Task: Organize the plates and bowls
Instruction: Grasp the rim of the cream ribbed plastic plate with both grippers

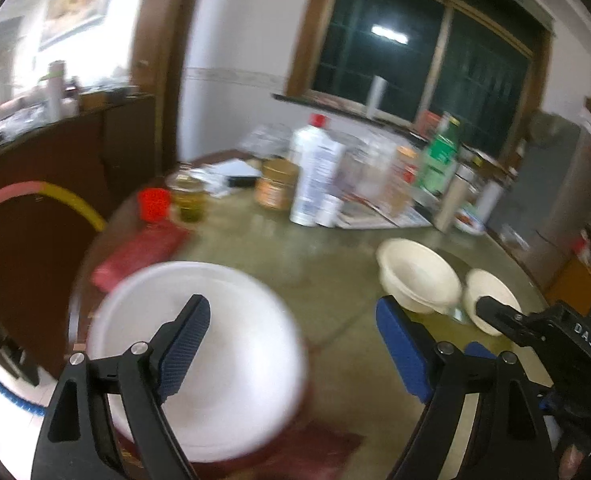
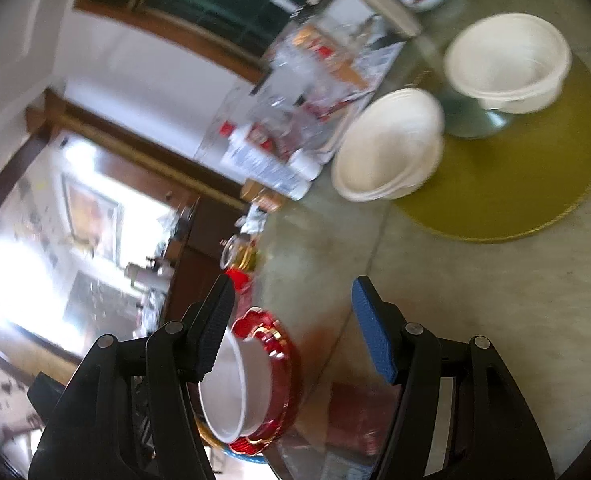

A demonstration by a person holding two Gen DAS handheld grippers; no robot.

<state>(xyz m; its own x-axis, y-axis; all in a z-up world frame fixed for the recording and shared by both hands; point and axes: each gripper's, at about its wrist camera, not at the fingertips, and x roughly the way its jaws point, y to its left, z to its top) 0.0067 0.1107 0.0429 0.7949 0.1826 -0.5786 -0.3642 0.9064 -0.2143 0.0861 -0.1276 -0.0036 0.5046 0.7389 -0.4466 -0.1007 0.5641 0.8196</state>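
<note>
A wide white bowl (image 1: 215, 360) sits on a red gold-trimmed plate (image 2: 281, 376) near the table's left edge. My left gripper (image 1: 293, 308) hangs open just above it, and its left finger overlaps the bowl's rim in the left wrist view. In the right wrist view the same white bowl (image 2: 231, 392) lies beside my left finger. My right gripper (image 2: 293, 286) is open with nothing between its fingers. Two stacks of cream bowls (image 1: 419, 280) (image 1: 491, 300) stand further right, by a yellow-green round mat (image 2: 515, 184). The right gripper's black frame (image 1: 567, 344) shows at the left wrist view's right edge.
Bottles, jars and a red cup (image 1: 153, 204) crowd the table's far side around a tall white bottle (image 1: 315, 172). A small patterned dish (image 1: 469, 220) sits behind the cream bowls. A dark wooden cabinet (image 1: 75, 148) stands left of the table. A red cloth (image 1: 135, 248) lies beyond the white bowl.
</note>
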